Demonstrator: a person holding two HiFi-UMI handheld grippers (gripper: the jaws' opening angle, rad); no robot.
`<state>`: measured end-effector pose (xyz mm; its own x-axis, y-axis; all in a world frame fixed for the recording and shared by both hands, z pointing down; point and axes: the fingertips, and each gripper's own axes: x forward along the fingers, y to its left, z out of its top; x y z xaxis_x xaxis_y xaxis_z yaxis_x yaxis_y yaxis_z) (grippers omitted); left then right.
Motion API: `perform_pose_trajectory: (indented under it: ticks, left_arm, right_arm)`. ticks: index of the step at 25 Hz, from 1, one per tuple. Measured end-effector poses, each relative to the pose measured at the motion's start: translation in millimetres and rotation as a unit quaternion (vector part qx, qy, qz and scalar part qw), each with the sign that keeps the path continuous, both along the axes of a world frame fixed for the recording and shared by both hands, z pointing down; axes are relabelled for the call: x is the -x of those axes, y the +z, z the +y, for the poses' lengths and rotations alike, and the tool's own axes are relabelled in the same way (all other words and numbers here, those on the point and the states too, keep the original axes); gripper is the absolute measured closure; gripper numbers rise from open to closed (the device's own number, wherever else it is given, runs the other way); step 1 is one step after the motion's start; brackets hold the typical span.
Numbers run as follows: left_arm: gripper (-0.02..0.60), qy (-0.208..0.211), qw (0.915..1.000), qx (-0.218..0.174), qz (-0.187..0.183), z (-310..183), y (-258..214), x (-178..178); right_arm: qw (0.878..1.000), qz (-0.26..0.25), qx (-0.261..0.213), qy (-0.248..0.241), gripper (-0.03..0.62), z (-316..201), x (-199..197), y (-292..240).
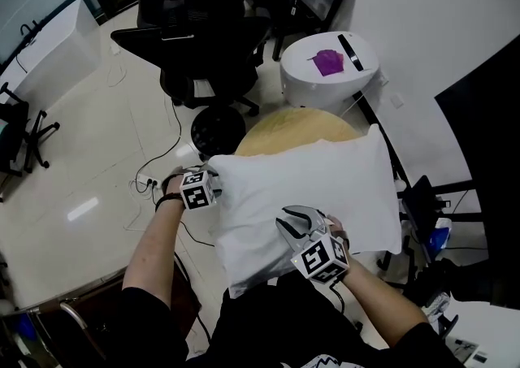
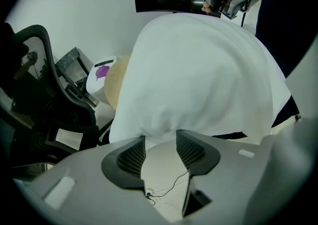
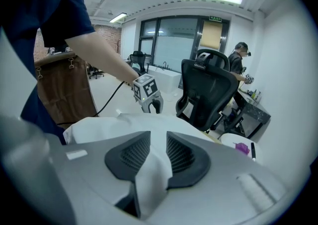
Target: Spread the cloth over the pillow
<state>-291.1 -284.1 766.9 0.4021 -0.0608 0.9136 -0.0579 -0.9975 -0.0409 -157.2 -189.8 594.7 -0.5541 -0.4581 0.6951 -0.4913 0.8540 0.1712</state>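
Head view: one white cloth (image 1: 268, 220) lay smooth over one plump pillow (image 1: 370, 143) on the round table (image 1: 280, 127), with my left claw (image 1: 214, 181) at its left edge and my right claw (image 1: 291, 218) at its near edge.
Left gripper view: my left claw stood apart, the cloth's edge at its tips but unpinched.
Right gripper view: my right claw was clamped on a cloth fold.

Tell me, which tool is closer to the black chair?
Left. The left tool is at the pillow's corner nearest the chair; the right tool grips cloth at its near edge.
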Motion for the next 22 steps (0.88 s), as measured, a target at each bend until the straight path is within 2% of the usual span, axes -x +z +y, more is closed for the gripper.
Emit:
perform_pose_trajectory:
  ticks: [2, 5, 9, 12, 14, 16, 19, 22]
  left_arm:
    - [0.436, 0.013, 0.9999, 0.002, -0.001, 2.9, 0.0, -2.1]
    - [0.577, 0.026, 0.9996, 0.002, -0.012, 4.9, 0.3, 0.7]
    - [0.577, 0.022, 0.9989, -0.011, -0.039, -0.7, 2.1, 17.7]
    - [0.577, -0.001, 0.9997, -0.013, -0.022, -8.4, -5.6, 24.2]
    - [0.441, -0.004, 0.9998, -0.011, -0.013, -10.0, -7.4, 22.9]
    - [0.368, 0.003, 0.9999, -0.005, -0.009, -9.4, -6.0, 18.4]
    - [0.350, 0.010, 0.9999, -0.009, 0.001, -12.3, -5.0, 6.8]
    - [0.360, 0.021, 0.9996, -0.018, -0.003, -15.9, -1.4, -0.6]
  right_arm:
    - [1.000, 0.000, -0.001, 0.004, 0.480, -0.1, -1.6, 2.2]
    - [1.000, 0.000, 0.000, 0.004, 0.480, -1.6, -0.8, 0.2]
    - [1.000, 0.000, -0.001, 0.006, 0.480, -2.7, -3.4, 2.8]
    - [1.000, -0.002, -0.003, 0.007, 0.480, -6.0, -2.5, -0.7]
    - [1.000, -0.002, -0.003, 0.006, 0.480, -6.7, -0.9, -0.8]
    - [1.000, -0.004, -0.002, 0.004, 0.480, -6.5, 1.2, 0.3]
    - [1.000, -0.002, -0.001, 0.002, 0.480, -5.9, 3.8, 1.2]
    - [1.000, -0.001, 0.003, 0.003, 0.480, -4.5, 4.3, 3.2]
